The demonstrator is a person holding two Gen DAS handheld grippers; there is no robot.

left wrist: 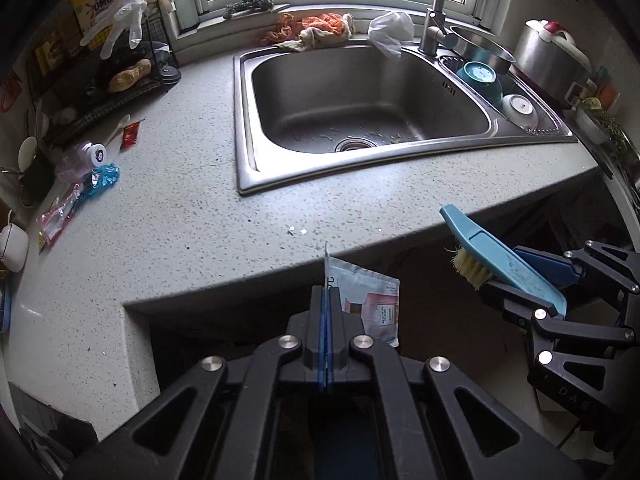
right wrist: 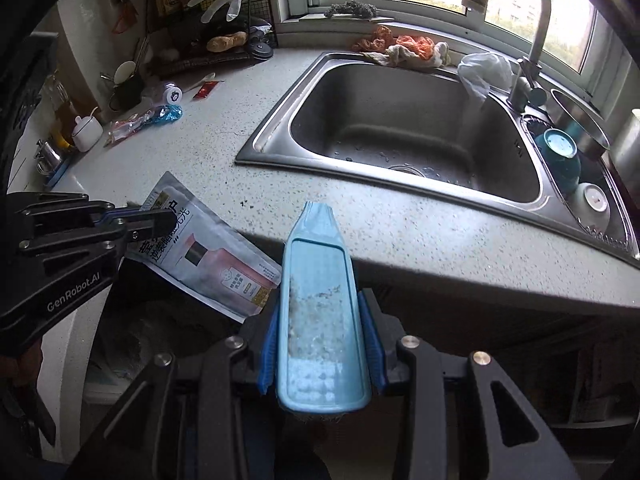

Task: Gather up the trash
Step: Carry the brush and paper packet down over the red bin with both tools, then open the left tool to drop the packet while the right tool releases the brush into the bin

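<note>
Pouch (right wrist: 208, 256) pinched in closed left tongs (right wrist: 160, 222); right tongs (right wrist: 322, 344) clamp brush (right wrist: 320, 312).

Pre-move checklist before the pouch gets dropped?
1. Left gripper shut on pouch: ok, pinched at its edge.
2. Right gripper shut on brush: ok.
3. Pouch clear of counter: ok, it hangs past the front edge.
4. Bin under the pouch: cannot tell; only a dark space shows below.
5. Grippers apart: ok, gap between pouch and brush.
6. Trash left on counter: not ok, red sachet and blue wrapper remain.
</note>
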